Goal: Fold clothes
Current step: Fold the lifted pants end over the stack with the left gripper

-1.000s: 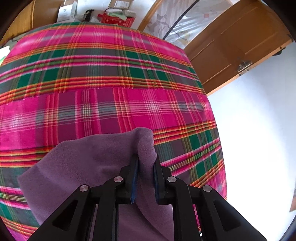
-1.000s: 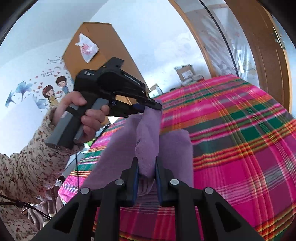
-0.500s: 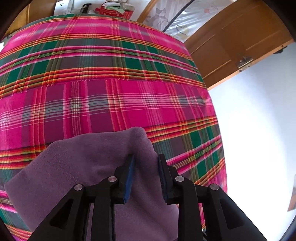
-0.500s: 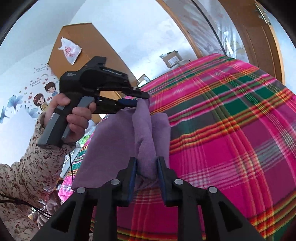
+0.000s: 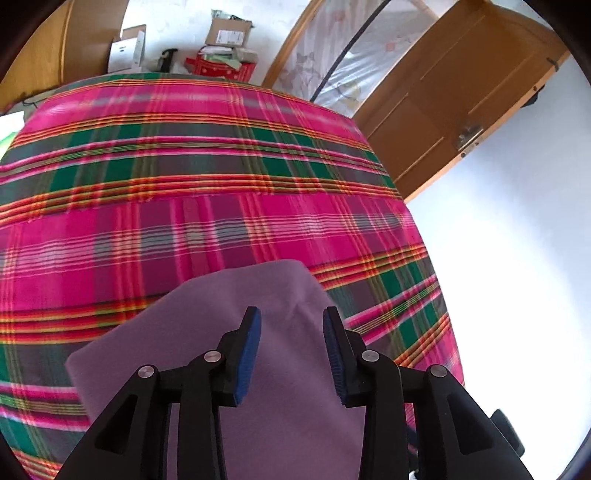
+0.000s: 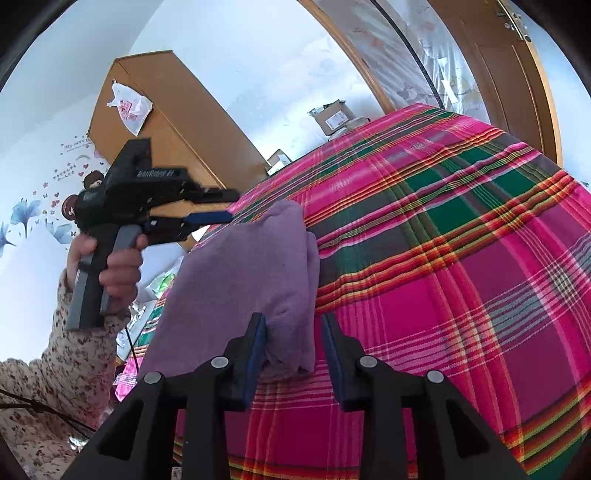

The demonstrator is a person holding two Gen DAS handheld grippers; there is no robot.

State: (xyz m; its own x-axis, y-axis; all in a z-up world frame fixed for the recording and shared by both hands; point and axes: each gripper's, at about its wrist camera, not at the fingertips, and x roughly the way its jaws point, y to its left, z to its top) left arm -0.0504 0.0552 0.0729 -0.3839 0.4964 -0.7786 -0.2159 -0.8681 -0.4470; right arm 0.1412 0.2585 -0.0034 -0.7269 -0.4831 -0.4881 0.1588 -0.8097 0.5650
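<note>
A folded purple cloth lies flat on the plaid bed cover. My left gripper hovers above its near corner, jaws opening, with nothing pressed between the blue pads. In the right wrist view the same purple cloth lies in a thick fold. My right gripper straddles its near edge, jaws opening, and the left pad brushes the fabric while the right pad stands clear. The left gripper shows there too, held by a hand just above the cloth's far end, apart from it.
The bed cover's right edge drops to a white floor. Cardboard boxes and a red box sit beyond the bed's far end. A wooden door and a wooden cabinet stand nearby. A floral sleeve fills the lower left.
Both grippers have let go of the purple cloth and spread their jaws. The cloth has dropped flat onto the bed, and the left gripper has lifted away from it.
</note>
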